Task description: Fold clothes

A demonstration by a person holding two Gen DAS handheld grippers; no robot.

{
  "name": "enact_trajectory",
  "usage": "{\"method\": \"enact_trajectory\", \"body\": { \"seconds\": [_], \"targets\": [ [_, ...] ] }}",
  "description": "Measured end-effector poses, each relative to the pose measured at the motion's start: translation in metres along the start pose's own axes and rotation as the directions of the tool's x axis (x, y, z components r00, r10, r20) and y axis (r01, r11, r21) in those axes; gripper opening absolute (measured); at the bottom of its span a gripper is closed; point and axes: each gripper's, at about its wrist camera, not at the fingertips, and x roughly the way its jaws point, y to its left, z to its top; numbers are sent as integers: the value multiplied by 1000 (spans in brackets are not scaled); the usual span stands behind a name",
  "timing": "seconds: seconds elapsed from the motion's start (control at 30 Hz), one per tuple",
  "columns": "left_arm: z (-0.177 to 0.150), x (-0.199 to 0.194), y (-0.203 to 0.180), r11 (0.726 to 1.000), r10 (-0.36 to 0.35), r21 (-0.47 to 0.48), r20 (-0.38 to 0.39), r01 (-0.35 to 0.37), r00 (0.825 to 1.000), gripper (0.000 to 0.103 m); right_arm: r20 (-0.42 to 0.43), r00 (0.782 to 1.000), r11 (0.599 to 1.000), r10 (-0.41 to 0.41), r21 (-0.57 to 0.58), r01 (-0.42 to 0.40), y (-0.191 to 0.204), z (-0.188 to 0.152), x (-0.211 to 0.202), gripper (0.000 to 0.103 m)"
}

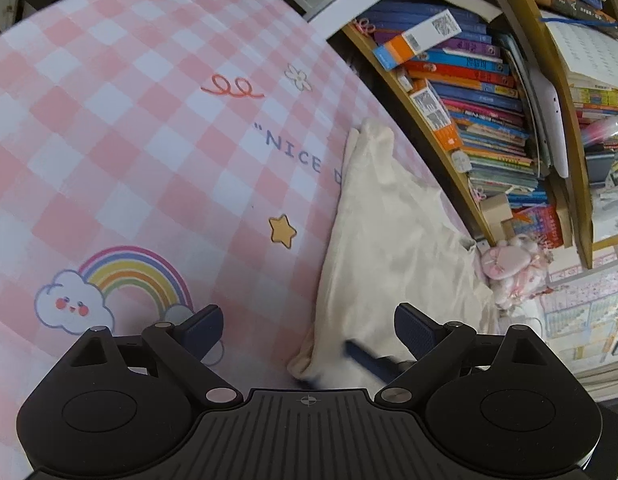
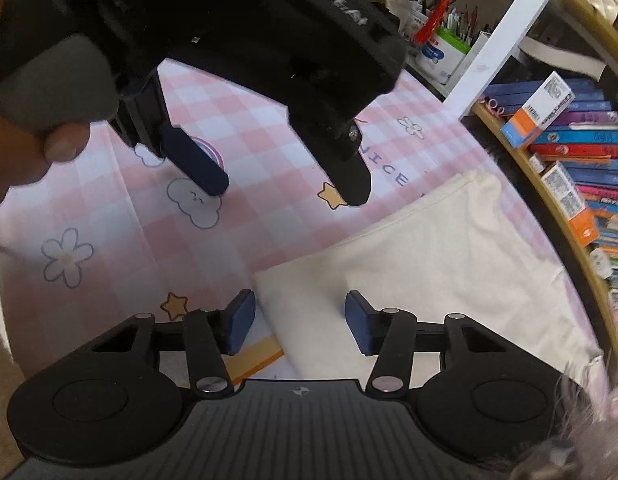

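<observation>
A cream garment (image 1: pixel 389 240) lies flat on the pink checked table cover (image 1: pixel 129 140), at the cover's right side beside the bookshelf. My left gripper (image 1: pixel 309 328) is open over the cover, left of the garment's near edge, with nothing between its fingers. In the right wrist view it (image 2: pixel 277 184) hangs above the star and cloud prints, held by a hand (image 2: pixel 49 144). My right gripper (image 2: pixel 300 320) stands open over the near left corner of the garment (image 2: pixel 449 260); the cloth lies flat between its blue pads (image 2: pixel 241 320), which do not press on it.
A wooden bookshelf (image 1: pixel 489 120) packed with books runs along the right, close to the garment's far edge. A pink plush toy (image 1: pixel 509 264) sits at its foot. A pen cup (image 2: pixel 441 52) and a white post (image 2: pixel 505 32) stand behind the table.
</observation>
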Motion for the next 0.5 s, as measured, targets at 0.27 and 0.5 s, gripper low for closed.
{"method": "enact_trajectory", "body": {
  "seconds": [0.27,0.5],
  "targets": [
    [9,32,6,973,-188,-156,-127,168,974,98,80,997,994,-5,110,-3,-22,7,-30,8],
    [7,76,-3,883,-423,-296,-171,363,890,99,148,989,973,6,228,-40,-46,7,-60,5]
  ]
}}
